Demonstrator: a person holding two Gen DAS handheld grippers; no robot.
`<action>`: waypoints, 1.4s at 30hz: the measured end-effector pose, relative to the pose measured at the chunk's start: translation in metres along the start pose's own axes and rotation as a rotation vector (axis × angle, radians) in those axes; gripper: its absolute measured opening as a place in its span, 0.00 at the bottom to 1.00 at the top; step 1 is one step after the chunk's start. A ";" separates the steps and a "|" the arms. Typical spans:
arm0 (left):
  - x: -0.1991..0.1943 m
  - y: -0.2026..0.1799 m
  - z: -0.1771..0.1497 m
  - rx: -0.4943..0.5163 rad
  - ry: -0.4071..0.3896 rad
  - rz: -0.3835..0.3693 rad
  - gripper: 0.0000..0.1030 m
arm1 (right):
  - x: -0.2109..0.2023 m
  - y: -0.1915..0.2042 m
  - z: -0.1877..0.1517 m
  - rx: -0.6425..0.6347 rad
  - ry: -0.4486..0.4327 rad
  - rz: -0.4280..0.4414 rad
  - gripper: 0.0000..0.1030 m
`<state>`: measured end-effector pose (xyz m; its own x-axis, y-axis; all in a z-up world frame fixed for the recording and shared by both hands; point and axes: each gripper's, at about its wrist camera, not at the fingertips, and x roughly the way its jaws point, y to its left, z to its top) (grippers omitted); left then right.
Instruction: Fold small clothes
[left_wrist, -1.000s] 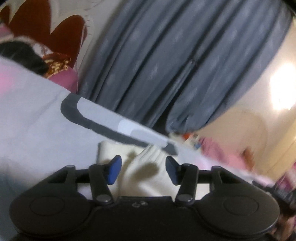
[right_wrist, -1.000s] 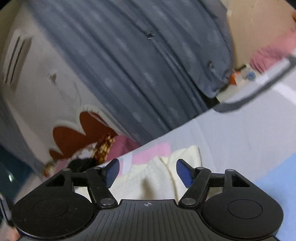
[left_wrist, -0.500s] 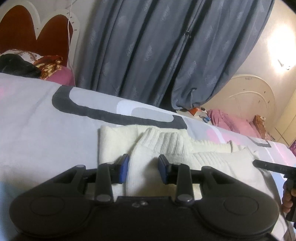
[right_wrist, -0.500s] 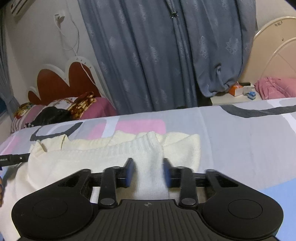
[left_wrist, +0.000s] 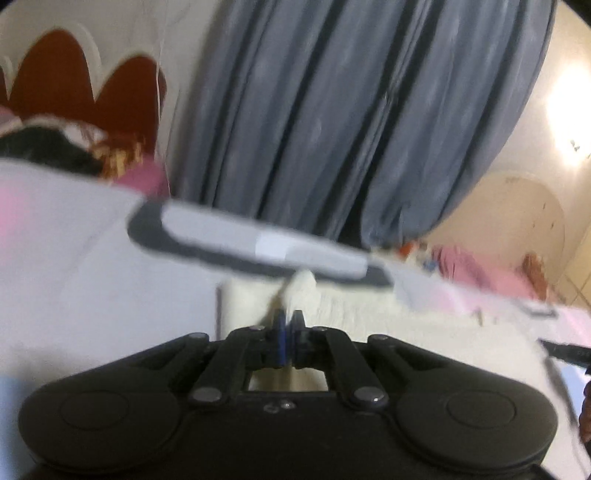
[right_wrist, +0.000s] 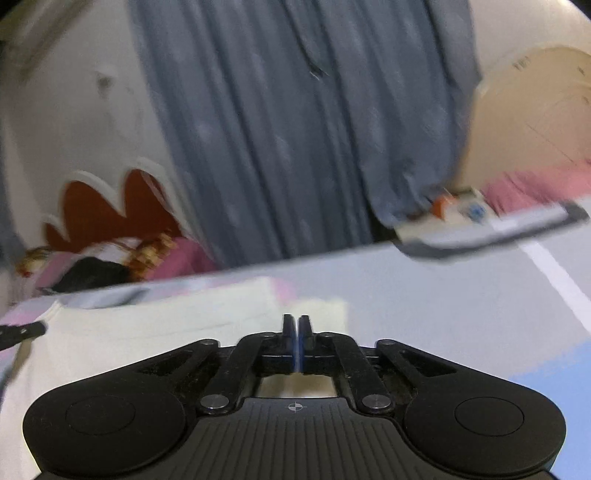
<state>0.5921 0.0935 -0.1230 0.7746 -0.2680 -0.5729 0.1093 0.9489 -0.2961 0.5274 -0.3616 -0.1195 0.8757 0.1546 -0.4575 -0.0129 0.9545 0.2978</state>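
Observation:
A cream knitted sweater (left_wrist: 369, 317) lies spread on the bed; it also shows in the right wrist view (right_wrist: 166, 325). My left gripper (left_wrist: 287, 325) is shut on a fold of the sweater near its left side. My right gripper (right_wrist: 297, 328) is shut on the sweater's fabric near its right edge. The pinched cloth between each pair of jaws is mostly hidden. The right gripper's tip (left_wrist: 565, 350) shows at the right edge of the left wrist view, and the left gripper's tip (right_wrist: 22, 330) at the left edge of the right wrist view. Both views are blurred by motion.
The bed sheet (left_wrist: 92, 277) is pale grey with dark grey and pink patches. A red and white headboard (left_wrist: 85, 81) and pillows (right_wrist: 110, 266) stand at the left. Grey curtains (right_wrist: 295, 147) hang behind the bed. A bedside stand with small items (right_wrist: 458, 210) is at right.
Both grippers closed fully on the sweater's fabric; half a second ago their jaws were still partly apart around it. Both views now tilt and blur, so the grippers are moving.

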 end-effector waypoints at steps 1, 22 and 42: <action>0.003 0.000 -0.001 -0.001 0.004 0.003 0.02 | 0.003 -0.003 -0.002 0.010 0.012 0.001 0.00; -0.019 -0.063 -0.033 0.327 0.025 -0.009 0.61 | -0.002 0.070 -0.019 -0.348 0.055 0.042 0.34; -0.052 -0.095 -0.069 0.337 -0.001 0.019 0.77 | -0.016 0.110 -0.052 -0.324 0.072 0.003 0.35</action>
<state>0.4982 0.0063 -0.1176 0.7794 -0.2496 -0.5747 0.2945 0.9555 -0.0155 0.4866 -0.2457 -0.1231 0.8393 0.1645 -0.5182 -0.1788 0.9836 0.0226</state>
